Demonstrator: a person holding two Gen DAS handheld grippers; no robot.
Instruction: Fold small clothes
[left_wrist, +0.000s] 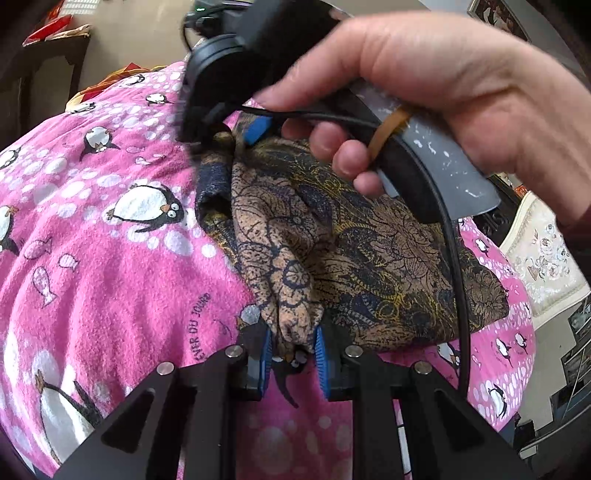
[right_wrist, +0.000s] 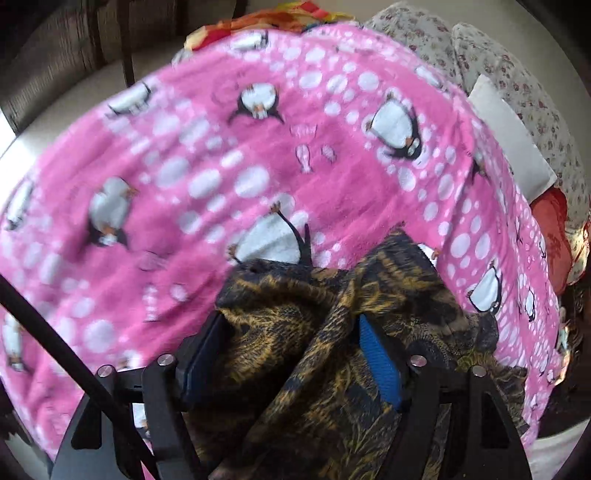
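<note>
The patterned garment (left_wrist: 369, 258) lies bunched on the pink blanket (left_wrist: 110, 258). The left gripper (left_wrist: 293, 345) pinches its near edge; the right gripper (right_wrist: 295, 347) straddles a fold, whether clamped I cannot tell. Pull the edges taut before folding.

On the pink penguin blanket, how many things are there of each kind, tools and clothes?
Grippers: 2, left gripper and right gripper
Patterned garment: 1
Hand holding the right gripper: 1
Blanket underneath: 1
Total: 5
</note>
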